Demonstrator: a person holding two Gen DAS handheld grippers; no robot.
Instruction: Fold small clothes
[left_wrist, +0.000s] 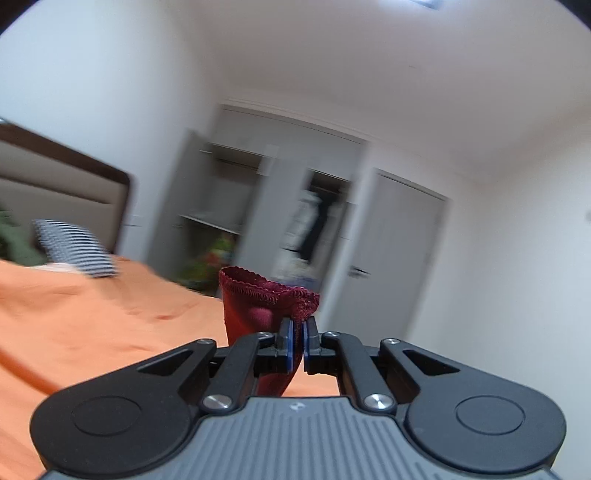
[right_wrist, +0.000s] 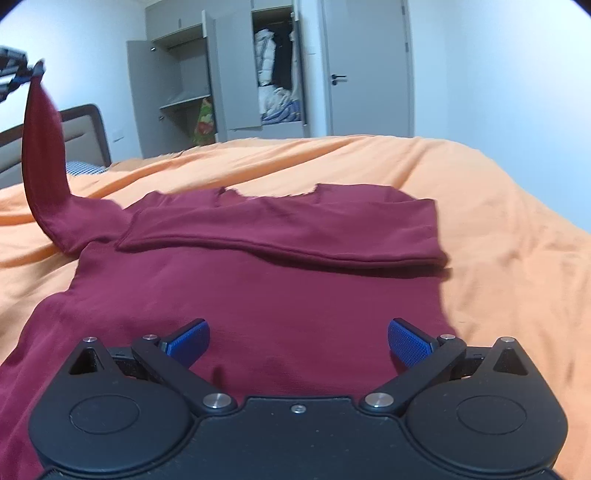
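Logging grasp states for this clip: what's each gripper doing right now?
Left gripper: shut on the maroon top's sleeve cuff, lifted.
Right gripper: open, holding nothing, above the maroon top.

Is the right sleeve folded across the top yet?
Yes. The right sleeve lies flat across the maroon top's chest; the other hangs lifted.

Bare orange bed (right_wrist: 498, 206) lies open to the right of and beyond the maroon top (right_wrist: 280, 295), with room to pass. On the left, the raised sleeve (right_wrist: 42, 155) stands as a column from the top up to the left hand-held gripper (left_wrist: 298, 332), barring that side. A striped pillow (left_wrist: 75, 245) and the headboard (right_wrist: 83, 129) close the far left corner.
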